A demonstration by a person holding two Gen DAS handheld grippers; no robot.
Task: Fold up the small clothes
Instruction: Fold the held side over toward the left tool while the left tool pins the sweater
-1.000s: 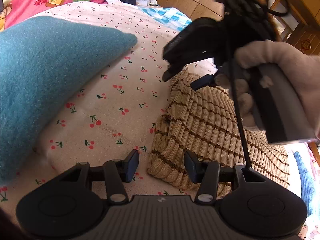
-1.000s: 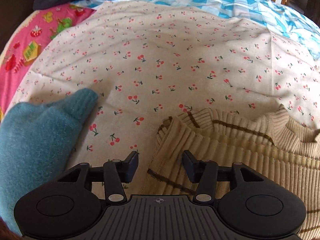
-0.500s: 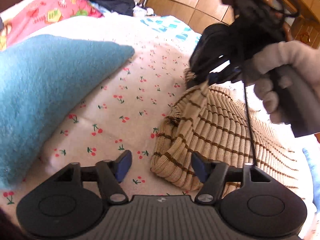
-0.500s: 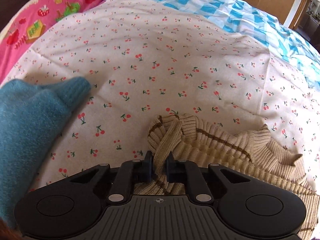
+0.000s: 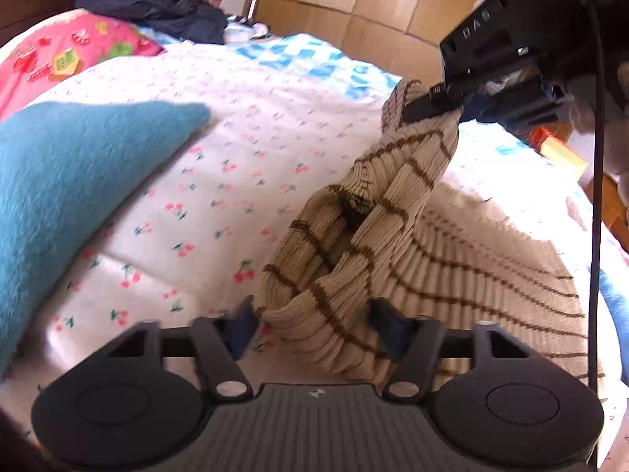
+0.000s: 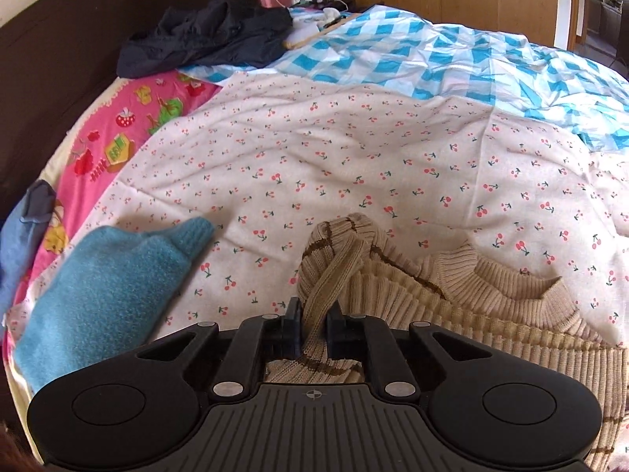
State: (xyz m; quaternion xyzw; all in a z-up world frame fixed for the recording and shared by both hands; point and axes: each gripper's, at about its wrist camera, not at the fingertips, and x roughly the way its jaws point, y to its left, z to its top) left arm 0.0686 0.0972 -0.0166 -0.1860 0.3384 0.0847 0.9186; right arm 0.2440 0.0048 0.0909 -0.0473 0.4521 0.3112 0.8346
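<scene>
Between clamped right gripper pads, striped sweater sleeve; left gripper loosely straddling its fold.

The bed wears a cherry-print sheet. On it lie a striped beige sweater, a teal knit, a blue-checked cover and dark clothes.

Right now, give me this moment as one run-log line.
right gripper: shut on striped sweater sleeve, lifted | left gripper: closing around sweater fold
</scene>
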